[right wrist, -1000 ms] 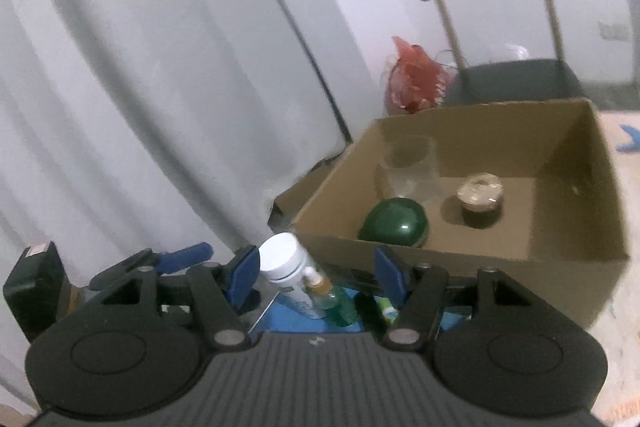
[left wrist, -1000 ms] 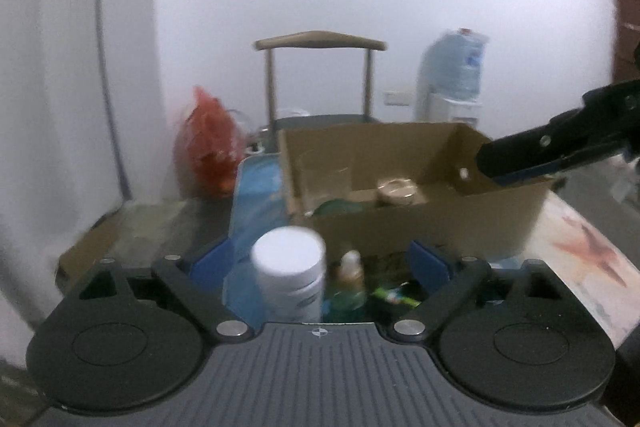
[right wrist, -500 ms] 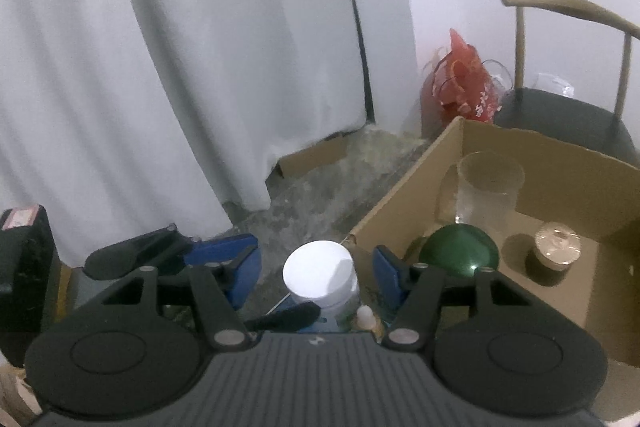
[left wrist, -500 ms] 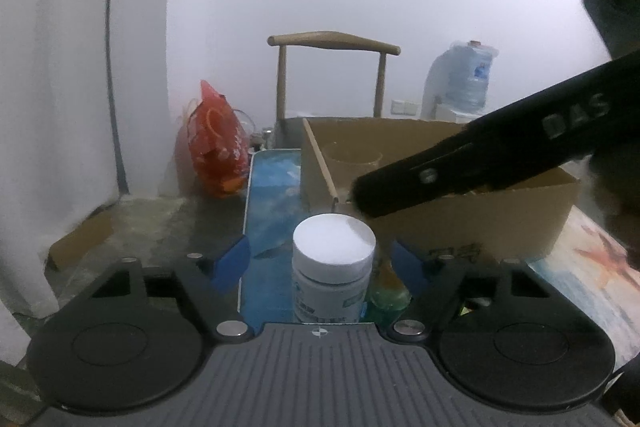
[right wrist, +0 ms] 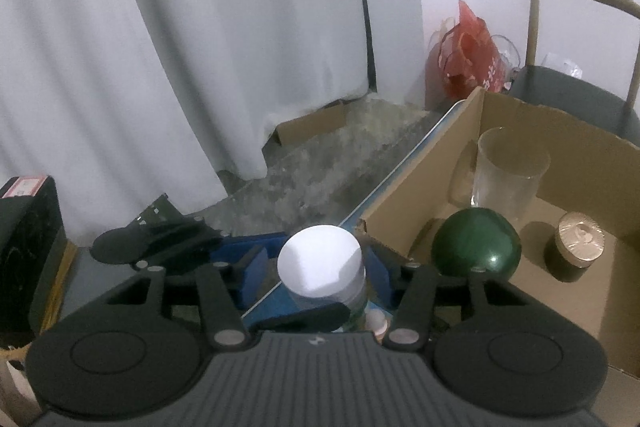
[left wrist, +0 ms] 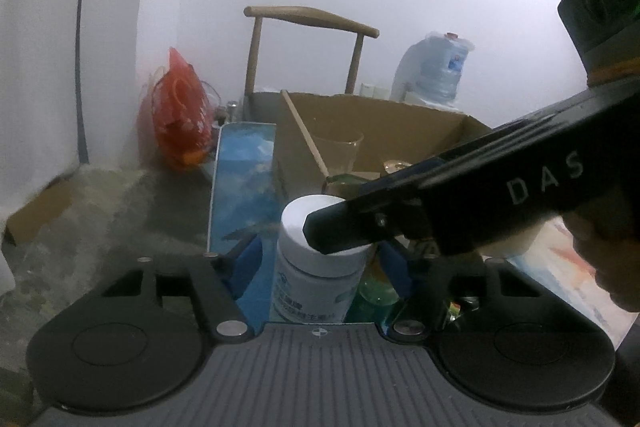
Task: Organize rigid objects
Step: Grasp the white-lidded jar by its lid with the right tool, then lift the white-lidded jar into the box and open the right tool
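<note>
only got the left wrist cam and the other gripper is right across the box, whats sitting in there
observer: Three things in the box: a clear glass at the back, a round green thing in front of it, and a small dark jar with a coppery lid to their right.
operator: ok and the right gripper, is it round the white bottle or just over it
observer: Round it. Its jaws are closing with the bottle's cap between them, and a sliver of gap shows beside each pad, so no grip yet.
</note>
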Tool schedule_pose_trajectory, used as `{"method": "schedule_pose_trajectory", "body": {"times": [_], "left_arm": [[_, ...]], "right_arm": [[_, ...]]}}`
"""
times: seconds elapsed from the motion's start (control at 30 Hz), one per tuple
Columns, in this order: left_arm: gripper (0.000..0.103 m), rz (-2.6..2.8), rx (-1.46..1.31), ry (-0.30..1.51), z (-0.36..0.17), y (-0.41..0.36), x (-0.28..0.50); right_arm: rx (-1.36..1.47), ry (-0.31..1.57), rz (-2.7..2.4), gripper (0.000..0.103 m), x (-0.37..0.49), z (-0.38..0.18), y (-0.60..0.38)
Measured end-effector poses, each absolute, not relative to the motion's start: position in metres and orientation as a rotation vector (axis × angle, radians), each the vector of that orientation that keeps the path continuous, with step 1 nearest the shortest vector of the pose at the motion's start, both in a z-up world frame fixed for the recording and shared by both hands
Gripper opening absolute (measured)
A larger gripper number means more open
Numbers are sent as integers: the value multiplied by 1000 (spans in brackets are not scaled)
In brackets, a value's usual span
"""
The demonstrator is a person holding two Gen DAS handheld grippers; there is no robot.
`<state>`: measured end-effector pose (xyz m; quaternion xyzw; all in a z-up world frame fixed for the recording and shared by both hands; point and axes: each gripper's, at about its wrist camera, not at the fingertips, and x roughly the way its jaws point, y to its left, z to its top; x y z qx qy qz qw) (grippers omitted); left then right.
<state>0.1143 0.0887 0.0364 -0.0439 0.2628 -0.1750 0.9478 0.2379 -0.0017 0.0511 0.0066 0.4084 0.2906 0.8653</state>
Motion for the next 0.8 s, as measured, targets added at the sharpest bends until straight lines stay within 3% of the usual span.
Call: {"method": "schedule_pose_trajectory", "body": {"times": [0.13, 0.53, 0.8], "left_arm": [[56, -366, -102, 544, 33, 89, 117], [55, -328, -95, 511, 44, 87, 104], [54, -293, -42, 405, 99, 76, 85]], "right_arm": [[11, 872, 612, 54, 240, 47, 0], [36, 859, 630, 47, 238, 55, -2], [67, 732, 665, 47, 220, 105, -11]]}}
